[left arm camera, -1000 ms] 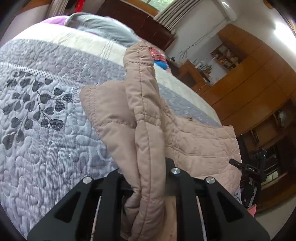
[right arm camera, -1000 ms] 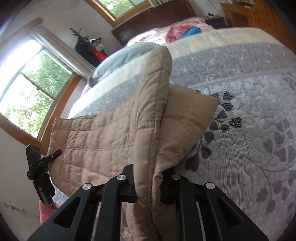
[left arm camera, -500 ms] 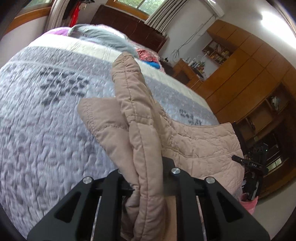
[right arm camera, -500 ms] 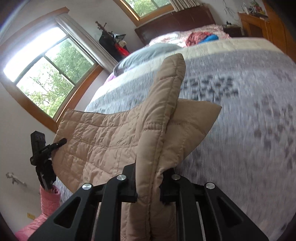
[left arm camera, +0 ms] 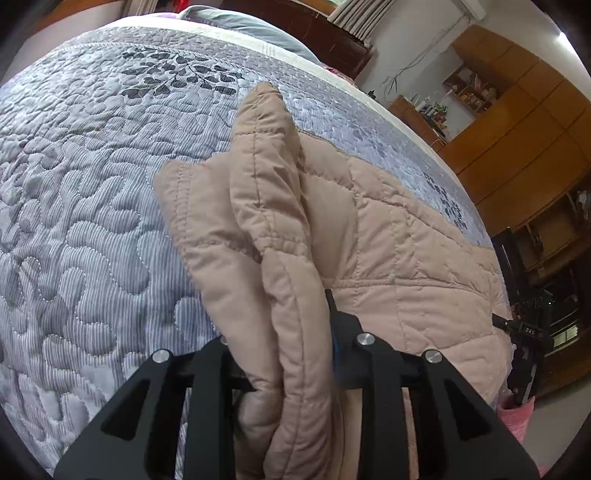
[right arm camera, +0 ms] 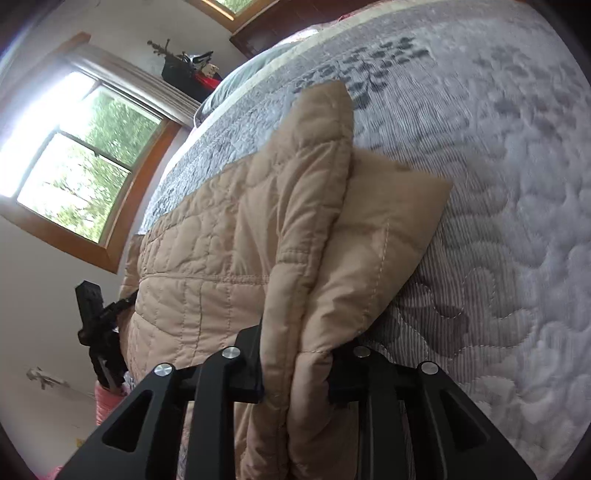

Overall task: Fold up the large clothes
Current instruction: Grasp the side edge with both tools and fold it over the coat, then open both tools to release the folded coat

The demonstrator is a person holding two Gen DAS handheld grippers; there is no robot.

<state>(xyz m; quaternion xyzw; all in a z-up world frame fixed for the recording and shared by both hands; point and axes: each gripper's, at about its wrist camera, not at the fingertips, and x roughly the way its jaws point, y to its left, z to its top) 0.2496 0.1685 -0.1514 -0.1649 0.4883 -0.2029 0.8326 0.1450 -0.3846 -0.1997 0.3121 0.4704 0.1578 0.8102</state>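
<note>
A beige quilted jacket (left arm camera: 388,240) (right arm camera: 207,251) lies spread across the grey leaf-patterned quilt (left arm camera: 92,221) (right arm camera: 498,184) of a bed. My left gripper (left arm camera: 280,321) has a bunched fold of the jacket's edge between its jaws, which are opening; a thin blue strip of pad shows beside the fabric, which still fills the gap. My right gripper (right arm camera: 295,343) holds the opposite end the same way, its jaws also opening around the thick fold. Each gripper shows small at the far end of the jacket in the other's view, by a pink sleeve (left arm camera: 517,413).
A dark wooden headboard (left arm camera: 314,26) and a grey pillow (left arm camera: 240,22) are at the far end of the bed. Wooden wardrobes and shelves (left arm camera: 517,129) stand on one side of the bed. A window (right arm camera: 74,158) is on the other.
Both grippers have come down and closer to the bed with the jacket, which now rests on the quilt. The fingers of each stand slightly wider apart than before.
</note>
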